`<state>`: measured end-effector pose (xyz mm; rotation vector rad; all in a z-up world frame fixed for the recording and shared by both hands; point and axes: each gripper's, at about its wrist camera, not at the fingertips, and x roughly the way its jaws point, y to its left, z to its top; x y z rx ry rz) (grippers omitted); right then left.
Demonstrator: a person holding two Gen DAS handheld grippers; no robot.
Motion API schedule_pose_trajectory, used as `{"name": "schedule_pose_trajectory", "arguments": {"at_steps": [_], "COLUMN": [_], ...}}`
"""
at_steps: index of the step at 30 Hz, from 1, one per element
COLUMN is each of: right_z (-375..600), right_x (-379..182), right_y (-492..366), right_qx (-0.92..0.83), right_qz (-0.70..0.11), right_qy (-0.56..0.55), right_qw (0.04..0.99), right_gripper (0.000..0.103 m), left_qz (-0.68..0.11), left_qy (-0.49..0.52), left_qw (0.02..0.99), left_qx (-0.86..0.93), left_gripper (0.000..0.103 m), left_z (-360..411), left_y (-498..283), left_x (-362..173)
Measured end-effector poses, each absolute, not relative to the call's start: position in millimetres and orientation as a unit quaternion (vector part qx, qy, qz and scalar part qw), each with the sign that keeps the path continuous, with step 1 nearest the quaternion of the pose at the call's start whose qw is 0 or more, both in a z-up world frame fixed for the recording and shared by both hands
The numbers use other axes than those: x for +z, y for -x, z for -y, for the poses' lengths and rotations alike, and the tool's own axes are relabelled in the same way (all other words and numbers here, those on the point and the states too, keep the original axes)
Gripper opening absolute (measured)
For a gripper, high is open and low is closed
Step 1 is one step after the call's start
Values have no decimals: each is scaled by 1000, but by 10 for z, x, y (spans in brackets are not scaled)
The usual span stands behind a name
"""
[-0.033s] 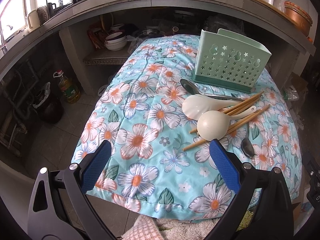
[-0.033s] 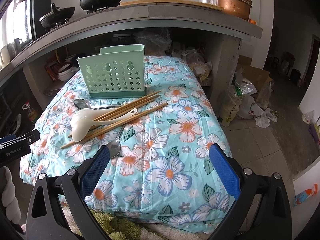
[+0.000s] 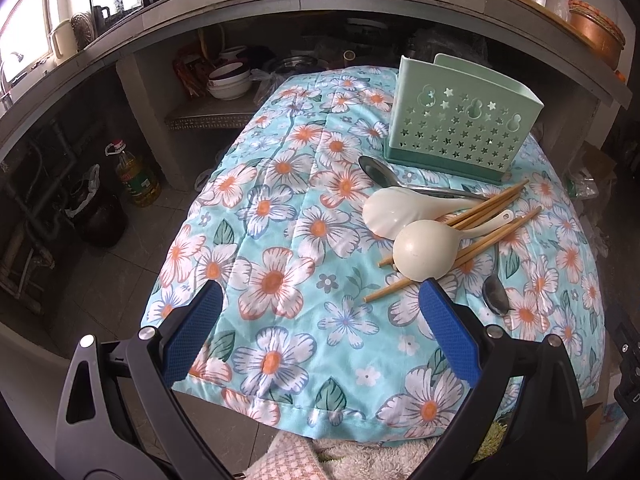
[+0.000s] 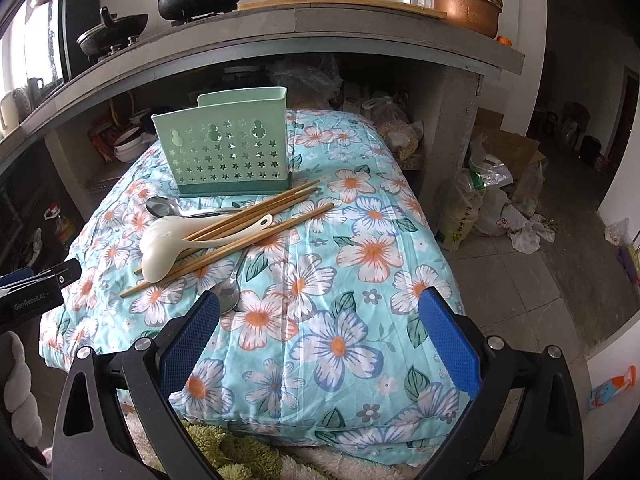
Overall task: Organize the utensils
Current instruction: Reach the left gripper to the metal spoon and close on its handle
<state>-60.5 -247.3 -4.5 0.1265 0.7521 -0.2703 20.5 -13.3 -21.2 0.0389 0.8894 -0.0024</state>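
Observation:
A mint green utensil holder with star holes stands upright at the far end of the flowered cloth. In front of it lies a pile: two white ladles, several wooden chopsticks and two metal spoons. My left gripper is open and empty, just left of and near the pile. My right gripper is open and empty, right of the pile, its left finger near the small spoon.
A concrete counter with pots, bottles and a copper bowl overhangs the far side. Bowls sit on a shelf beneath. An oil bottle stands on the floor at left. Bags and a cardboard box lie at right.
The view of both grippers has barely shifted; the left one sits slightly closer to the pile. Nothing was taken hold of or moved.

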Motion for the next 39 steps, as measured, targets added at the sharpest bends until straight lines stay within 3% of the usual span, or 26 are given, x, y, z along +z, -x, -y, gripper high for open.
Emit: {"name": "schedule_pose_trajectory", "arguments": {"at_steps": [19, 30, 35, 39], "right_z": [2959, 2985, 2956, 2906], "right_x": [-386, -379, -299, -312], "right_y": [291, -155, -391, -537], "right_qx": [-143, -122, -111, -99], "right_qz": [-405, -406, -388, -393], "right_qy": [-158, -130, -124, -120], "right_qw": [889, 896, 906, 906], "right_gripper": [97, 97, 97, 97], "left_qz": [-418, -394, -428, -467], "left_qy": [-66, -35, 7, 63], "left_qw": [906, 914, 893, 864], "left_qx": [-12, -89, -141, -177], "left_gripper": [95, 94, 67, 52], "left_z": [423, 421, 331, 215], "left_y": [-1048, -1532, -1770, -1968], "left_x": [-201, -239, -355, -501]}}
